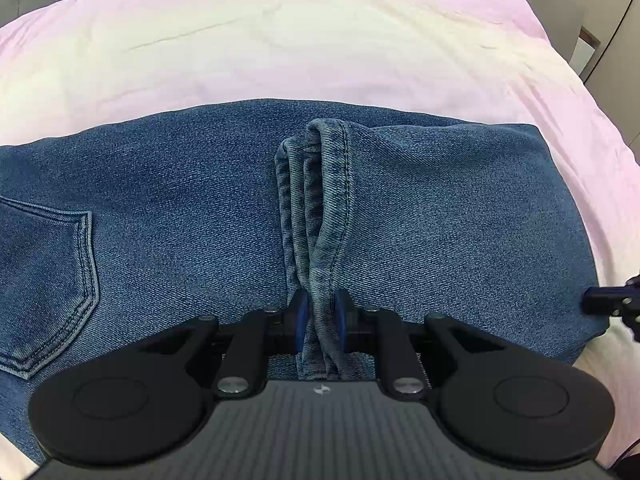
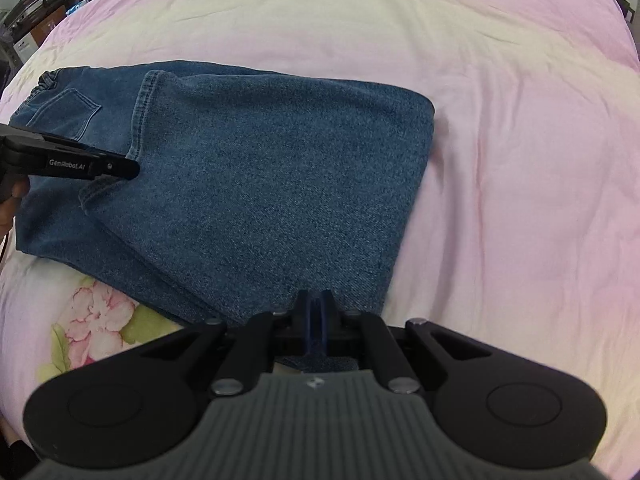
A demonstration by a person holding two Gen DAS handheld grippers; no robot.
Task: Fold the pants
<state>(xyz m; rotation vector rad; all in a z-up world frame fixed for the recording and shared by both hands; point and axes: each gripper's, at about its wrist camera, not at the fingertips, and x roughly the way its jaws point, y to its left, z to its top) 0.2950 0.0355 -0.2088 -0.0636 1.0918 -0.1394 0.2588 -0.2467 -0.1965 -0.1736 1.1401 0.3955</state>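
A pink bedspread with a flower print near its front edge covers the bed. On it lie the blue denim pants, folded over, with the waistband and back pocket at the left end and the fold at the right. The left tongs pinch the bunched leg hems on top of the pants. The right tongs are pressed together on the near edge of the pants, close to the folded corner.
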